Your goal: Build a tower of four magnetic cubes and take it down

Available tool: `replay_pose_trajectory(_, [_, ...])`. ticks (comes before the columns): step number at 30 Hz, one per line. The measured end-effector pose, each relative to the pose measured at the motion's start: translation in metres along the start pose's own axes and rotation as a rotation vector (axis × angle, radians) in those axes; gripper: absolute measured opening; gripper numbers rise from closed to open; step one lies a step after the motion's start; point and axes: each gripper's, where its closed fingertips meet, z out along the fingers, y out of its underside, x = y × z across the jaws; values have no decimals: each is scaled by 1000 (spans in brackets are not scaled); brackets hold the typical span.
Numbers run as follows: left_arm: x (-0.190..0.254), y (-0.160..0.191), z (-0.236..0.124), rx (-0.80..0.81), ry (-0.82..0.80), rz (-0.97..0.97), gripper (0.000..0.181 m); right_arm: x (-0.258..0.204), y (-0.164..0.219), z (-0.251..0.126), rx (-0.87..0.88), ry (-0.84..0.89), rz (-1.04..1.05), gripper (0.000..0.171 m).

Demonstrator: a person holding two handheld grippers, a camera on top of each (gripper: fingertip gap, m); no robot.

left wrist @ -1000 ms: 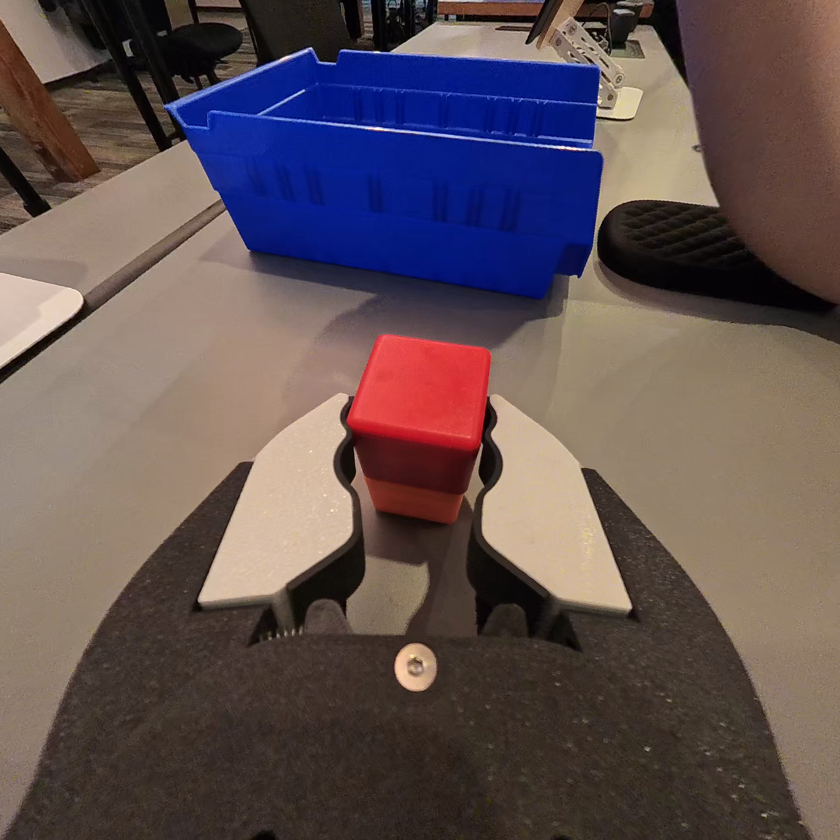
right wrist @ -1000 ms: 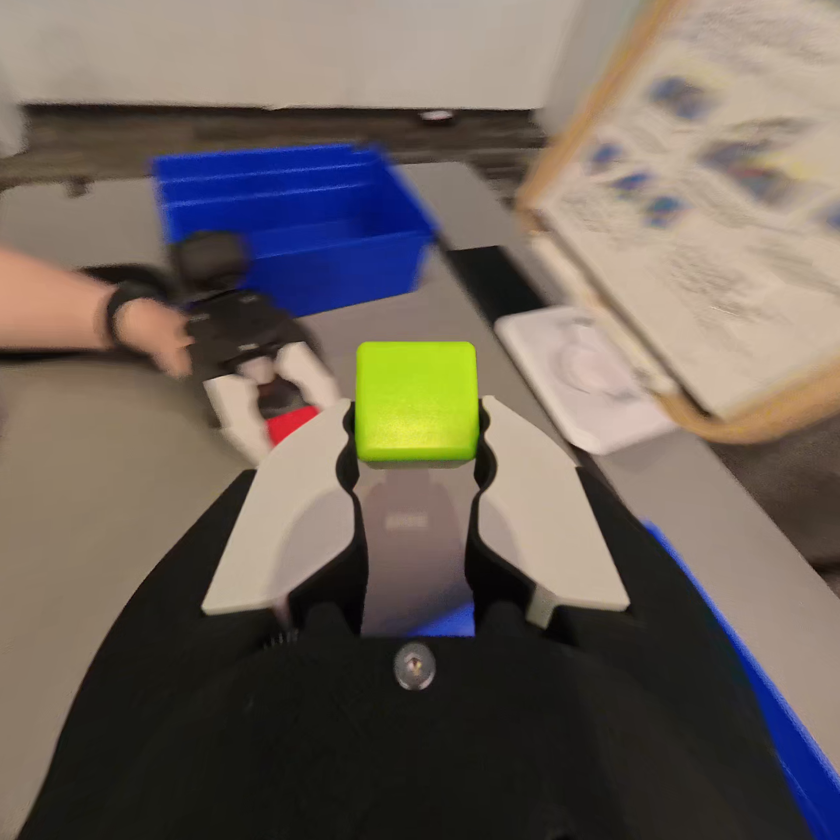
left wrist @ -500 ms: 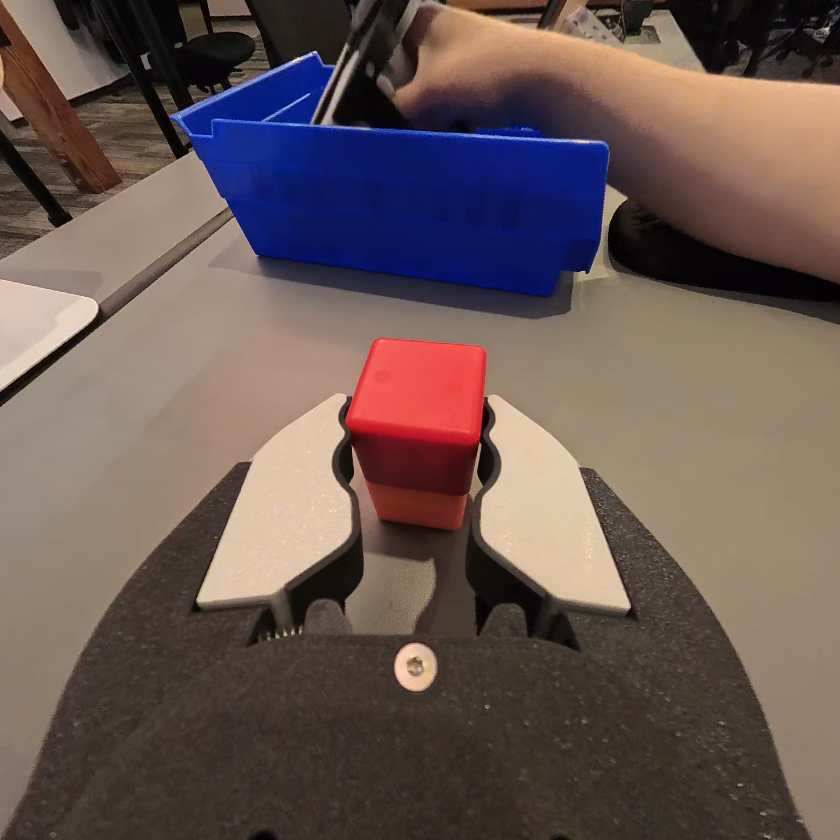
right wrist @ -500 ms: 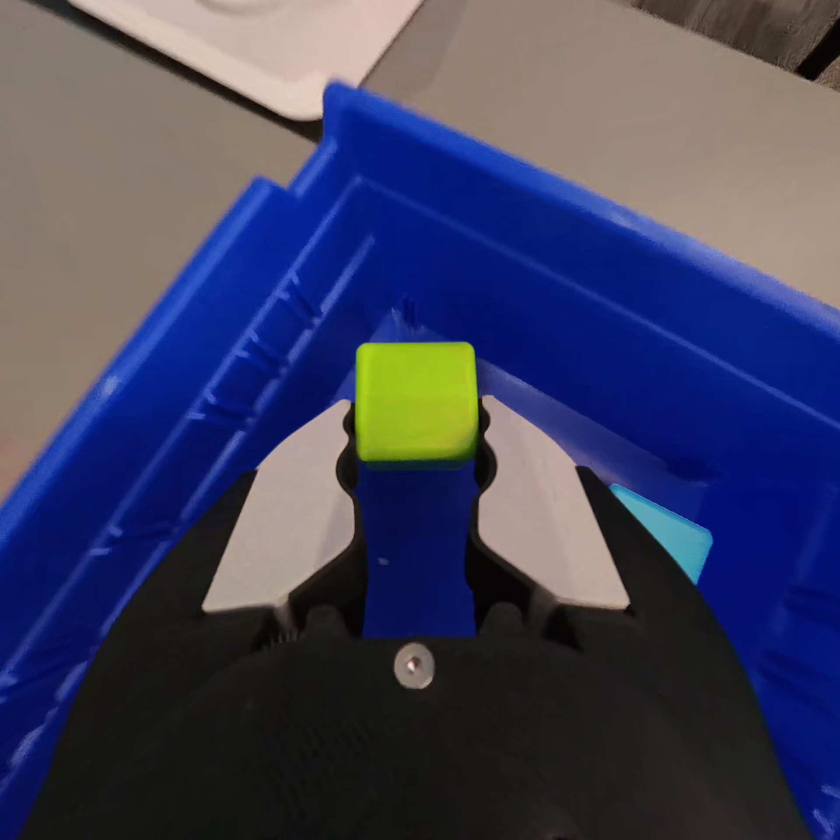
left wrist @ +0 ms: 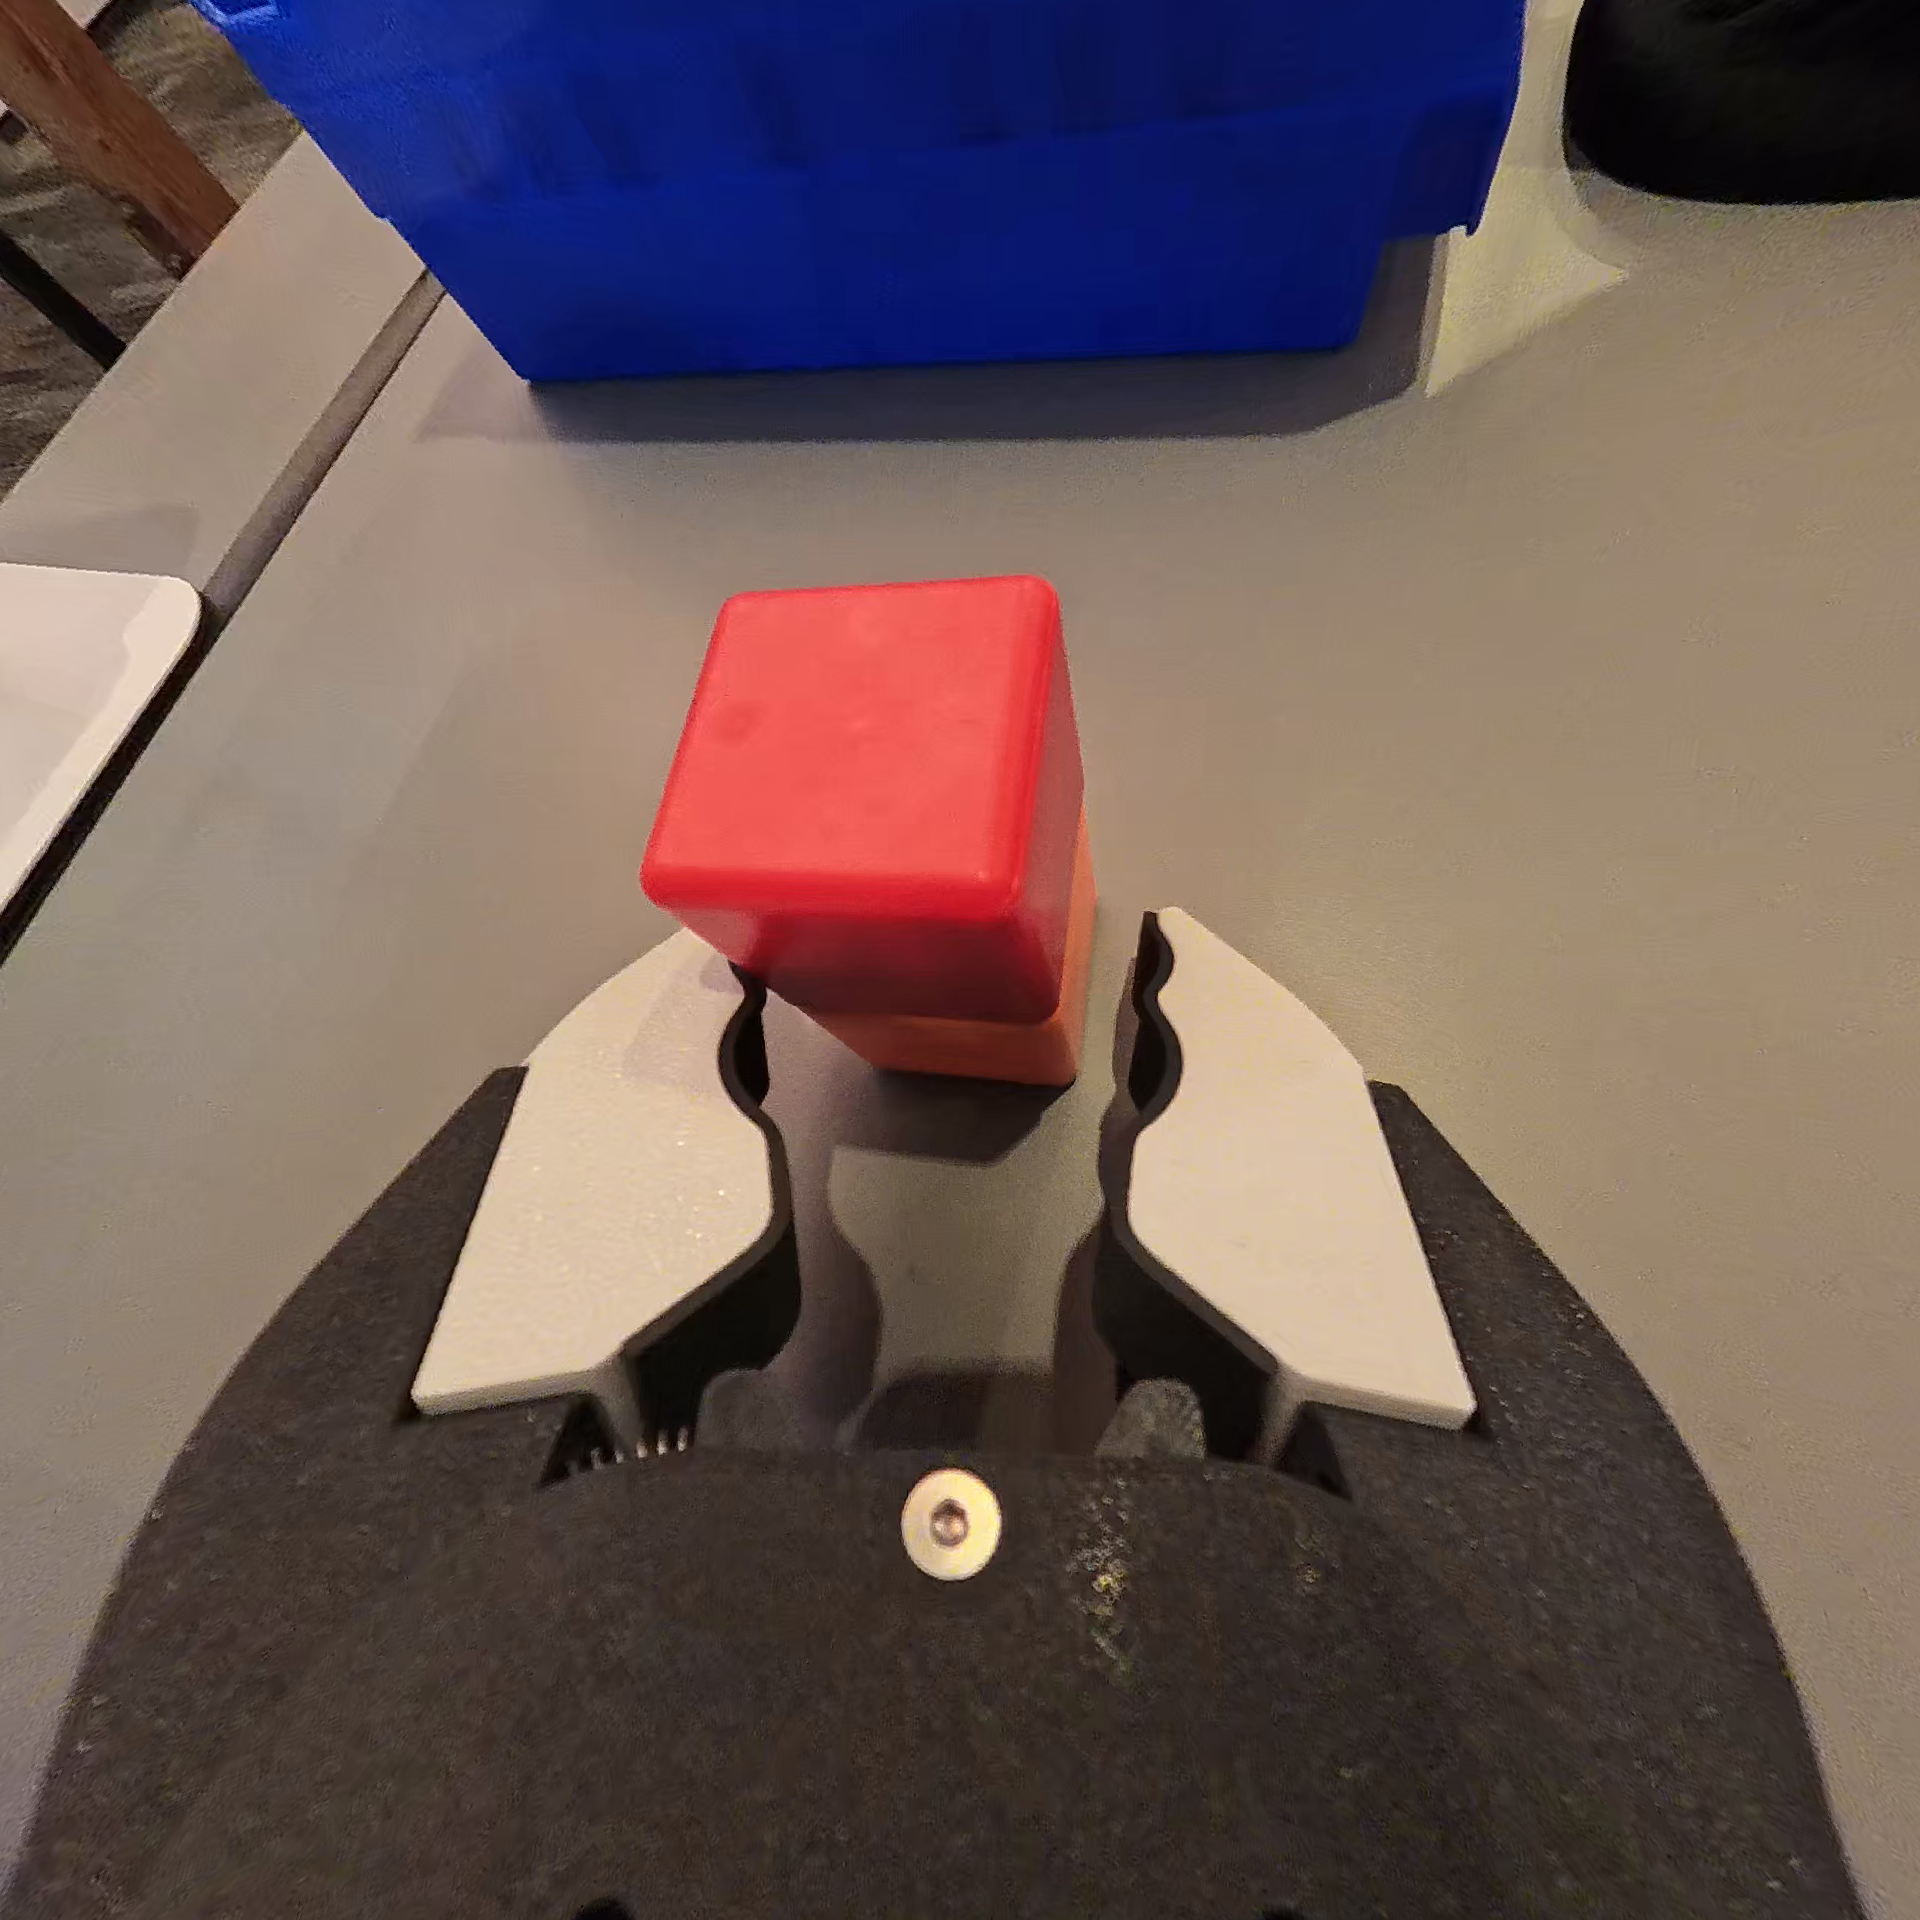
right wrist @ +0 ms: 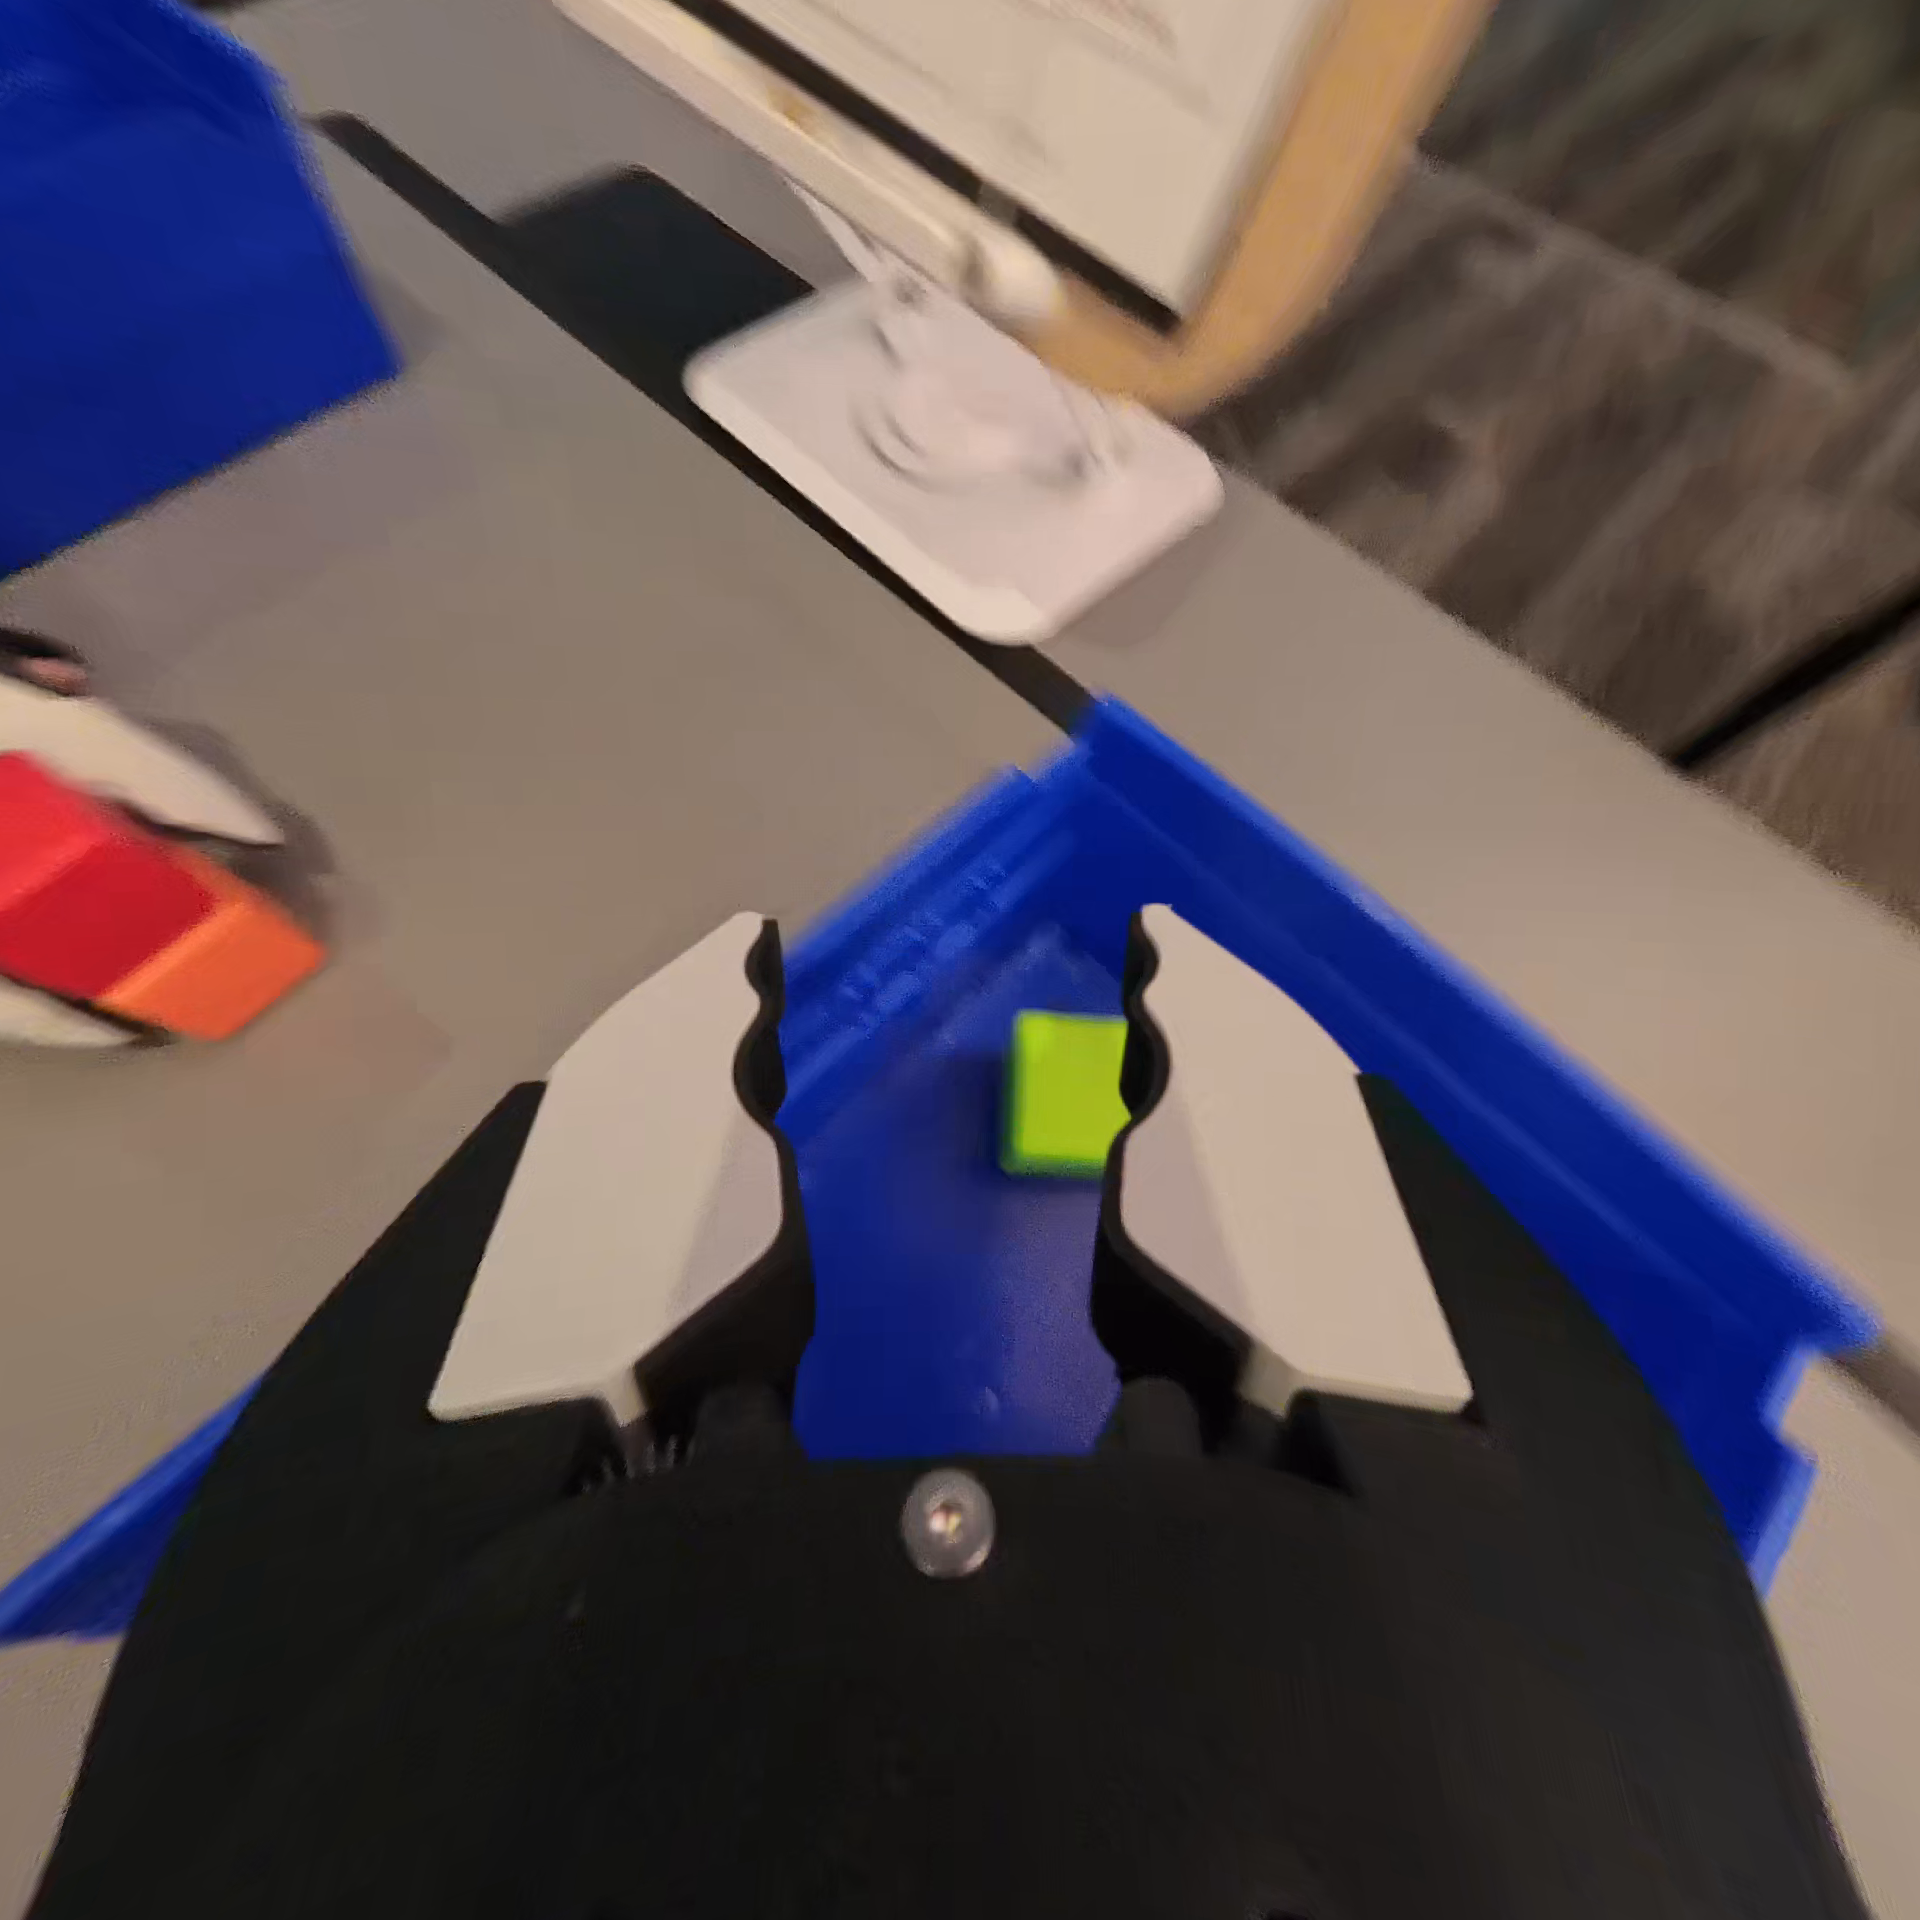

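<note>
In the left wrist view a red cube (left wrist: 862, 748) sits on an orange cube (left wrist: 956, 1044), and the two-cube stack stands on the grey table (left wrist: 1455, 831). My left gripper (left wrist: 945, 951) is open around the near side of the stack. A clear gap separates the right pad from the cubes, and the left fingertip (left wrist: 727, 977) is close to the red cube's corner. My right gripper (right wrist: 954, 925) is open and empty above a blue bin (right wrist: 1403, 987). A lime green cube (right wrist: 1065, 1091) lies on the bin floor beside the right finger. The red and orange stack also shows at the left edge of the right wrist view (right wrist: 94, 883).
A second blue bin (left wrist: 935, 208) stands on the table behind the stack and a black pad (left wrist: 1745, 104) lies at its right. A white flat object (left wrist: 73, 686) lies at the left. A white stand base (right wrist: 966, 468) carries a framed board (right wrist: 1195, 125) near the table edge. The red cube (left wrist: 862, 748) is about 6 cm from my left fingertips and 20 cm from my right.
Both grippers have opened. The right one let go of the green cube, which now lies in the bin, and rose. The left one released the red cube and drew back a little.
</note>
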Motion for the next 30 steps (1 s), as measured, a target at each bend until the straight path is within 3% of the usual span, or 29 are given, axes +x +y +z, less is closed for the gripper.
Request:
replay_pose_trajectory(5, [0, 5, 4, -43, 36, -34, 61, -112, -47, -23, 76, -278, -314, 66])
replay_pose_trajectory(11, [3, 8, 6, -67, 91, -63, 53, -207, -23, -2, -61, -560, -552, 69])
replay_pose_trajectory(18, [4, 9, 8, -80, 128, -87, 50, -242, 10, 42, -225, -668, -525, 70])
replay_pose_trajectory(30, [5, 9, 8, -82, 134, -93, 50, -251, 31, 60, -295, -704, -558, 50])
